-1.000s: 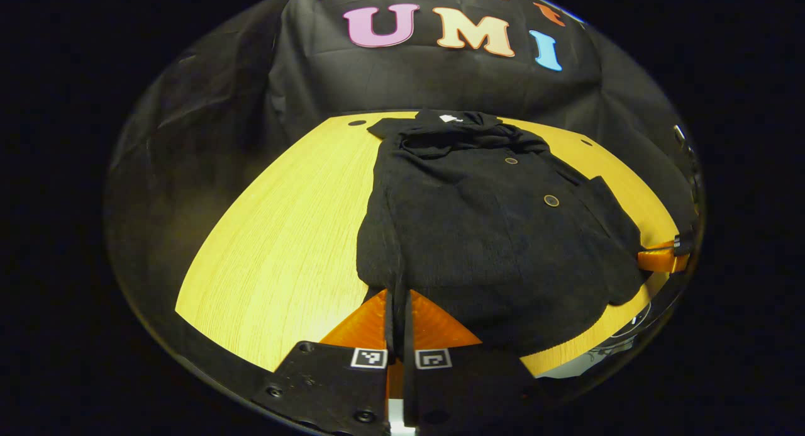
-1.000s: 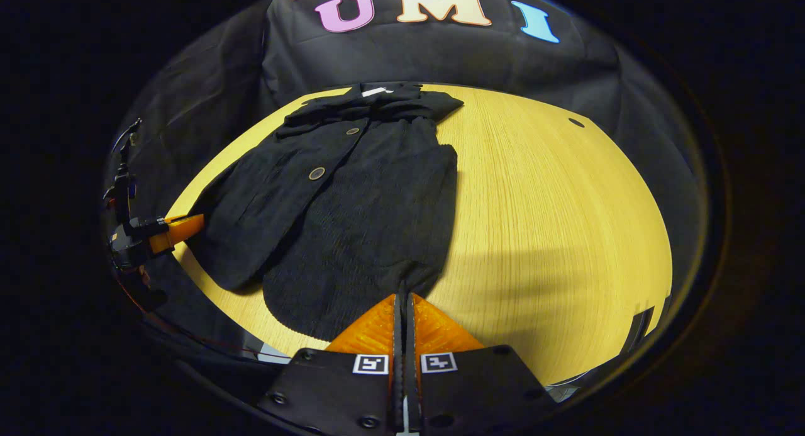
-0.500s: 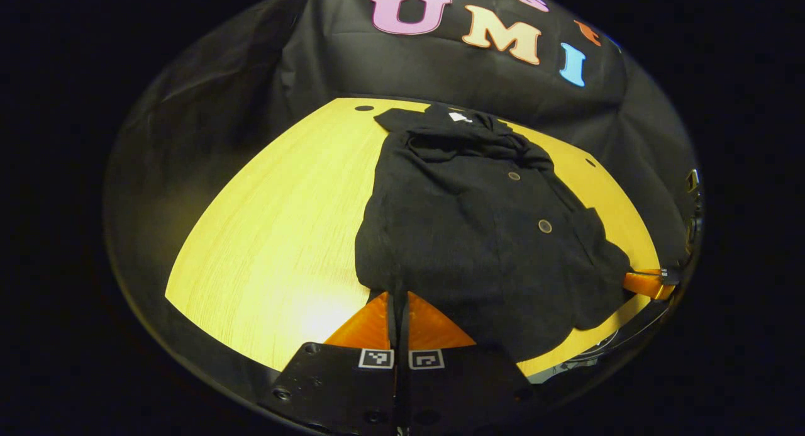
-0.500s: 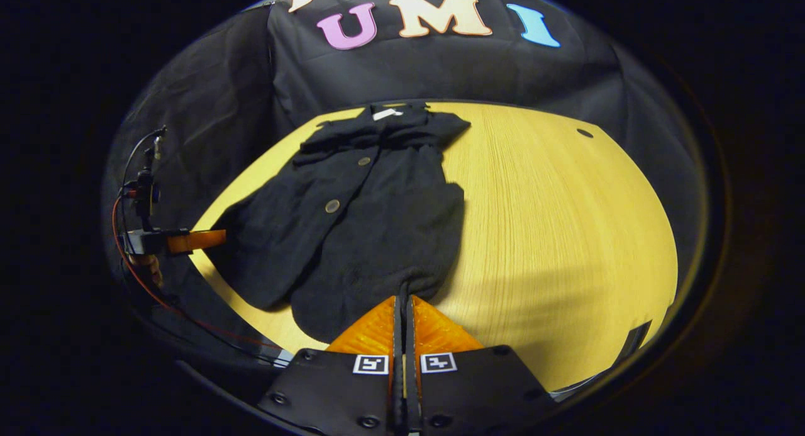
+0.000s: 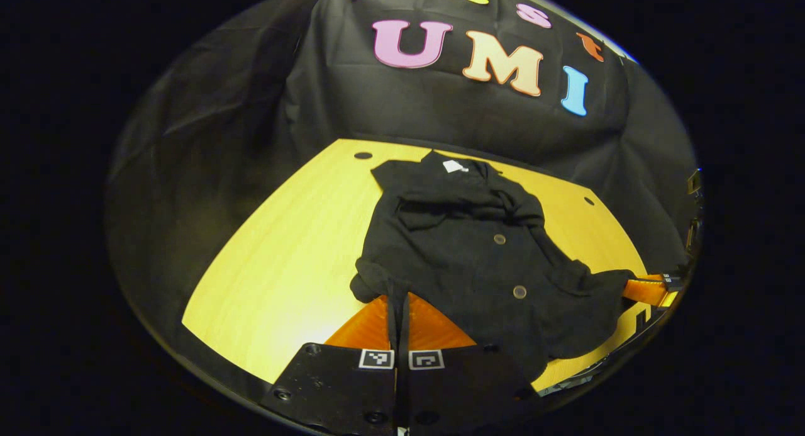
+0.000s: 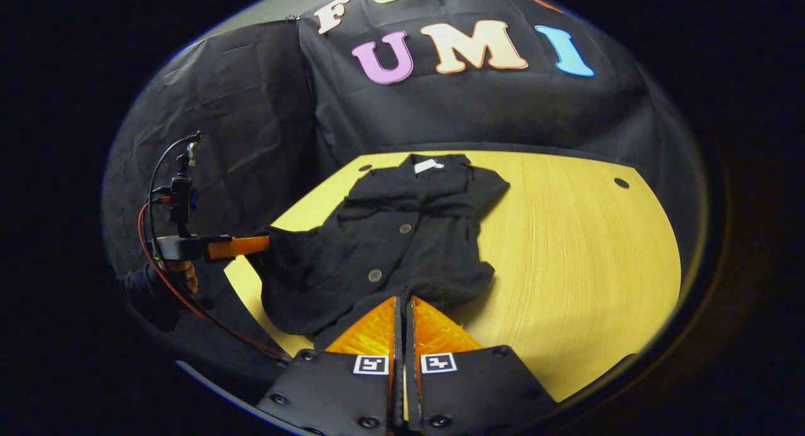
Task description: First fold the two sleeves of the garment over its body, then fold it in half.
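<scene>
A black buttoned garment (image 5: 465, 253) lies on the yellow wooden table (image 5: 283, 260), collar and white label (image 5: 451, 166) at the far end. My left gripper (image 5: 398, 297) is shut on one corner of the near hem, which bunches at its tips. In the right gripper view my right gripper (image 6: 403, 301) is shut on the other hem corner of the garment (image 6: 402, 234). The near hem hangs lifted between them. The left gripper (image 6: 261, 244) appears at the left there; the right gripper (image 5: 632, 289) appears at the right edge of the left gripper view.
A hand (image 6: 182, 273) holds the left gripper, with a red cable (image 6: 163, 285) trailing below. The table (image 6: 578, 247) has small dark holes (image 6: 621, 183) near its far corners. The black cloth wall stands right behind the collar.
Both grippers have risen and moved toward the collar with the hem in them. The garment's near part has come off the table and the visible body looks shorter.
</scene>
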A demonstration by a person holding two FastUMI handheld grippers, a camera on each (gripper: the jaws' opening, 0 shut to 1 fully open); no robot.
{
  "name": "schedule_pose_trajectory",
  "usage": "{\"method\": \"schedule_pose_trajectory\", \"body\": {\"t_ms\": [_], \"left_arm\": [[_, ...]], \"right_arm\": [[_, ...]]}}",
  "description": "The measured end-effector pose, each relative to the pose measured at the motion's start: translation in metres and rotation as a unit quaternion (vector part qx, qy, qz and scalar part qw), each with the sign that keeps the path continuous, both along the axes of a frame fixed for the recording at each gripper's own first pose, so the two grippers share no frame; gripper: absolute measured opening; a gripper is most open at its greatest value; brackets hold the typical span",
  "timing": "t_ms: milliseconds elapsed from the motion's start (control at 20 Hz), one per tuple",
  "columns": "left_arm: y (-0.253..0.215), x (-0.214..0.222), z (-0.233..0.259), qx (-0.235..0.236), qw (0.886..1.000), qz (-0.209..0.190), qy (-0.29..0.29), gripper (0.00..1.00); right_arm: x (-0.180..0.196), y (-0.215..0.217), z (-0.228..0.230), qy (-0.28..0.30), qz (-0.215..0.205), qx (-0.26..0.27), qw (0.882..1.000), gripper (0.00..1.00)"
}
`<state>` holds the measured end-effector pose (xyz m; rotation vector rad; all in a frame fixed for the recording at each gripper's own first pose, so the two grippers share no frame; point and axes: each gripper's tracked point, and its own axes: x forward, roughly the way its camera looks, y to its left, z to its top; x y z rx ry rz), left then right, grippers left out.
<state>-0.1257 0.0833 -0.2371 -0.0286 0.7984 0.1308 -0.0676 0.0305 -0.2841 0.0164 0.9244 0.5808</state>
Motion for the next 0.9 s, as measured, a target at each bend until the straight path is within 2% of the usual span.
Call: {"method": "schedule_pose_trajectory", "body": {"t_ms": [50, 100, 300, 350, 400, 900], "left_arm": [[0.002, 0.011, 0.006, 0.003, 1.000, -0.004, -0.008, 0.00], [0.002, 0.022, 0.010, 0.001, 1.000, -0.009, -0.012, 0.00], [0.002, 0.056, 0.022, -0.005, 0.999, -0.032, -0.023, 0.00], [0.002, 0.065, 0.021, -0.008, 0.999, -0.037, -0.024, 0.00], [0.005, 0.074, 0.021, -0.009, 0.999, -0.039, -0.025, 0.00], [0.025, 0.157, 0.039, -0.011, 0.996, -0.057, -0.063, 0.00]], "right_arm": [[0.011, 0.005, 0.006, -0.007, -0.002, 0.005, 1.000, 0.02], [0.020, 0.008, 0.011, -0.012, -0.006, 0.009, 1.000, 0.05], [0.059, 0.021, 0.028, -0.032, -0.033, 0.019, 0.999, 0.04], [0.070, 0.024, 0.030, -0.038, -0.040, 0.022, 0.998, 0.01], [0.079, 0.027, 0.033, -0.043, -0.046, 0.022, 0.998, 0.04], [0.158, 0.043, 0.055, -0.080, -0.079, 0.020, 0.993, 0.05]]}}
